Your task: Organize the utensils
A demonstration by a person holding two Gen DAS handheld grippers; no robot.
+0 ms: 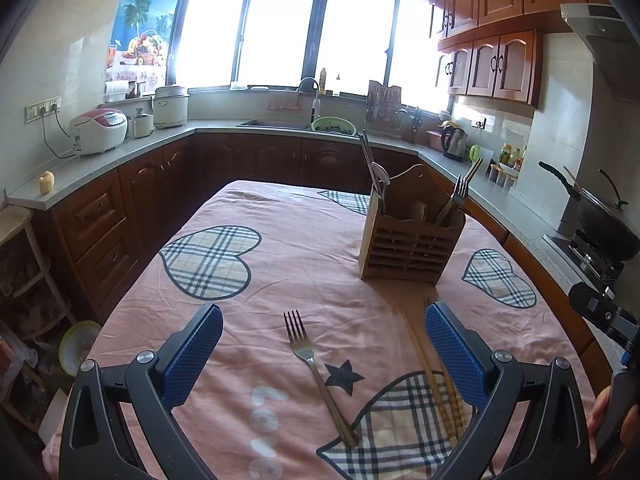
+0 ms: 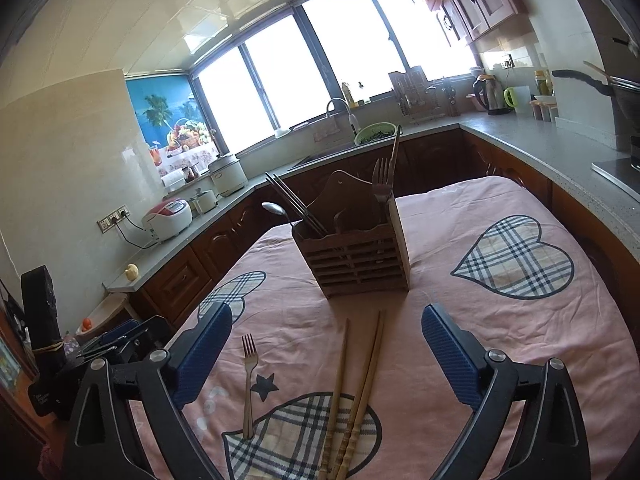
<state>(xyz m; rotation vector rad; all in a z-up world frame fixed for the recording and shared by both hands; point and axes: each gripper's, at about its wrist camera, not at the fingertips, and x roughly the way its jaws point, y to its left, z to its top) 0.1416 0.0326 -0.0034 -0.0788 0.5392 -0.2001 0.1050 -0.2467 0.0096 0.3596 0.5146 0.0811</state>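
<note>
Chopsticks (image 2: 352, 396) handle ends cut off at bottom edge, holder (image 2: 354, 256) compartments' contents mostly hidden

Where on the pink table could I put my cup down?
Bare cloth lies left of the wooden holder, around the big plaid heart, and right of the holder toward the counter. It is crowded near you: the fork and chopsticks lie there.

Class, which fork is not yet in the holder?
The fork lying flat on the pink cloth, beside the chopsticks; the others stand upright in the holder.
</note>
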